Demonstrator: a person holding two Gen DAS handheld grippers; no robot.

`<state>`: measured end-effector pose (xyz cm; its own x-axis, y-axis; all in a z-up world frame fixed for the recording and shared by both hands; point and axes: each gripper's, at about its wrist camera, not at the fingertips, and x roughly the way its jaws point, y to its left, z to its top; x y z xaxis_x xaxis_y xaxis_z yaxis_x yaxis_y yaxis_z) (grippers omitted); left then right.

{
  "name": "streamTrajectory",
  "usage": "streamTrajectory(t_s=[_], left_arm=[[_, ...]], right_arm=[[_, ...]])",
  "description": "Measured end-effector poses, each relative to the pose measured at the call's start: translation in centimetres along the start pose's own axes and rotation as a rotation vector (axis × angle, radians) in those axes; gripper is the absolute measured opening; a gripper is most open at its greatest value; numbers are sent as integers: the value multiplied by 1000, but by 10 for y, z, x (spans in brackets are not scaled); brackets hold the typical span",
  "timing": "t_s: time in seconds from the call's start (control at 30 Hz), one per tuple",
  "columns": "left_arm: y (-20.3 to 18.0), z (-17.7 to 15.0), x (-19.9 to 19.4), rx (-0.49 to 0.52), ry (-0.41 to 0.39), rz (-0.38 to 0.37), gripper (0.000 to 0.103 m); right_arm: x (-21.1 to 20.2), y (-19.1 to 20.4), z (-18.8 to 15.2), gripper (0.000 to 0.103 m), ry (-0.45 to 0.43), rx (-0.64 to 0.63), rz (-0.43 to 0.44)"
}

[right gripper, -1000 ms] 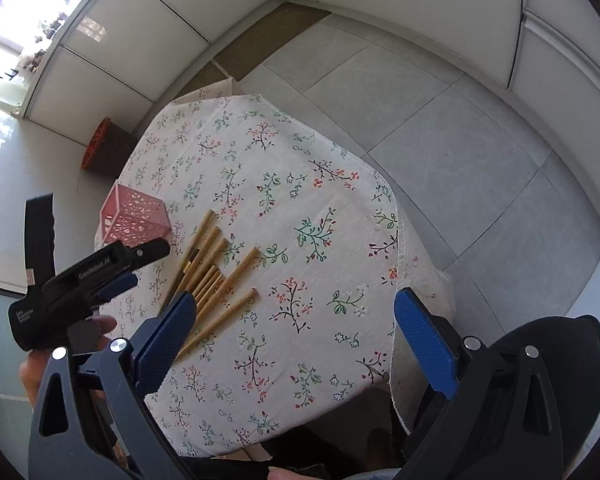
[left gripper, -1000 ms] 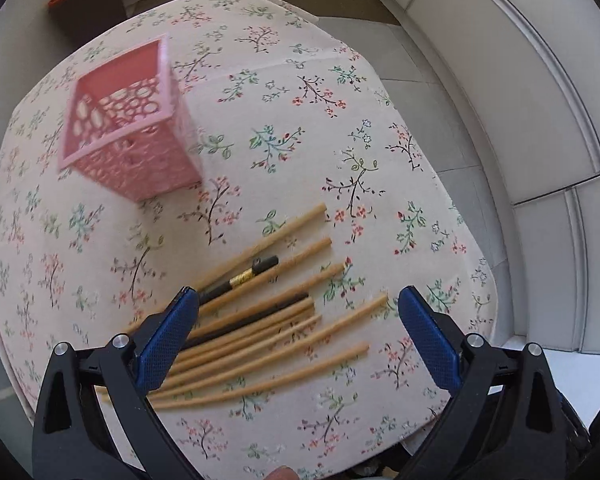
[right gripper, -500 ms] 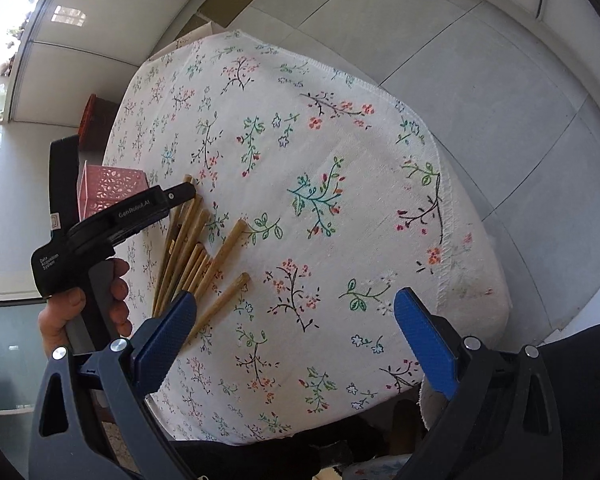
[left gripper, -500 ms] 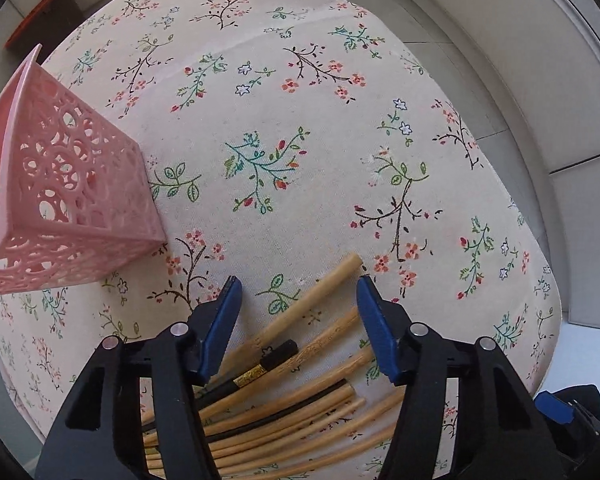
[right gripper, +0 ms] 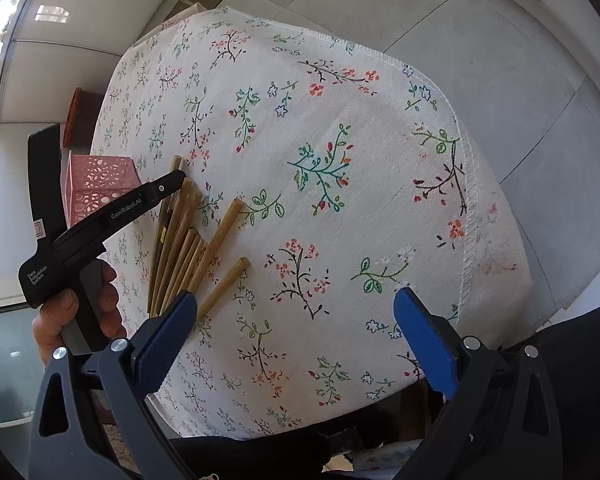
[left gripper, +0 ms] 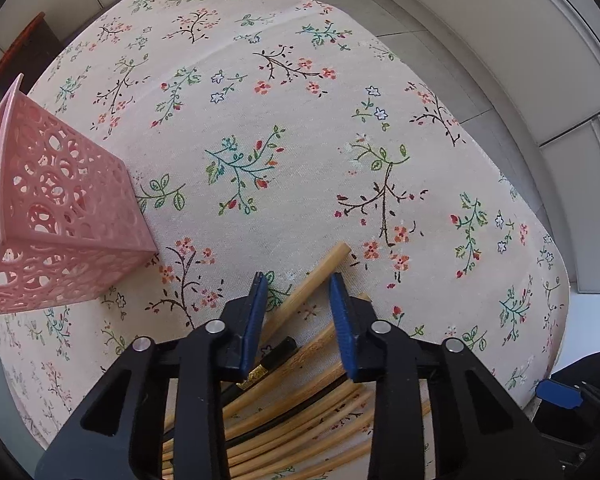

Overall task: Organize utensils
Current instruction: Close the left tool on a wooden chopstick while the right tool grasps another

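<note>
One bamboo chopstick is the target of the current step: it is the outermost of the fan, on the holder side, and its blunt end projects past the left gripper toward open cloth. You have the left gripper straddling this stick, with one blue pad on each side. The jaws are narrowed around it but a gap shows on both sides, so judge the grasp as closing, not yet made.

Several more bamboo chopsticks lie side by side just beside the target, fanned on the floral tablecloth. At least one black chopstick with a gold band lies among them, directly under the left pad. From the left wrist view you cannot tell whether the pad touches it.

Next move: close the jaws fully on the single bamboo stick, then lift it. Keep the pads clear of the black stick so that it is not dragged along.

Destination, as a judgement: the pink perforated holder, which stands on the cloth near the pile, to the left of the gripper. No stick is visible inside it through the holes.

Your right gripper hangs above the near part of the cloth, well apart from the pile, jaws spread wide and holding nothing.
</note>
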<state>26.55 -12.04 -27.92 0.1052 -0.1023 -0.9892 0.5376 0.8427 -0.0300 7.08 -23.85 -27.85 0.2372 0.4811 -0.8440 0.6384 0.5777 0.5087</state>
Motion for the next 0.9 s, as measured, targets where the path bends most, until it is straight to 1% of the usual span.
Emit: streamTrajectory(t_s=[0.07,0.13,0.2,0.23,0.27,0.33,0.4,0.43,0.5,0.53,0.6,0.63,0.67,0.7,0.8,0.83,0.87,0.9], left_arm=[[2,-5,-4,-5,-10,-17,22],[3,-16,-13,-3,-44,-27,19],[7,-25,-19,20,-88,21,16],[17,-36,-24,26,-105,34,15],[20,-41,-32,24,-123,34,14],[26,-50,-52,10,-159,31,7],[33,-62,-80,-18,-204,3,7],[34,-68,-92,-23,-229,8,6],[42,-88,-119,-30,-269,-23,6],[40,-94,-130,-34,-283,-28,6],[44,-114,-152,-40,-320,-43,6],[41,-123,-162,-42,-343,-51,6],[38,-117,-155,-41,-361,-54,6],[40,-124,-163,-41,-378,-59,6],[47,-146,-188,-42,-439,-64,6],[50,-151,-196,-40,-460,-55,6],[53,-154,-203,-43,-481,-51,6],[56,-157,-210,-45,-498,-54,6]], right_arm=[[4,-1,0,95,11,50,9],[10,-2,0,93,30,107,15],[18,4,-1,89,60,123,14],[21,8,-2,88,68,123,3],[24,12,-3,84,72,124,-12],[31,20,-6,80,81,132,-25],[39,25,-8,71,95,154,-44],[44,27,-9,69,105,173,-49],[52,31,-9,62,112,211,-55],[56,35,-8,60,108,223,-64],[64,44,-7,50,96,244,-82],[66,48,-7,49,90,257,-89],[69,53,-7,46,80,266,-95],[72,58,-8,41,67,278,-102],[79,71,-9,36,39,302,-148],[80,72,-10,32,21,303,-150],[84,77,-9,16,14,306,-153],[86,79,-10,13,2,320,-173]])
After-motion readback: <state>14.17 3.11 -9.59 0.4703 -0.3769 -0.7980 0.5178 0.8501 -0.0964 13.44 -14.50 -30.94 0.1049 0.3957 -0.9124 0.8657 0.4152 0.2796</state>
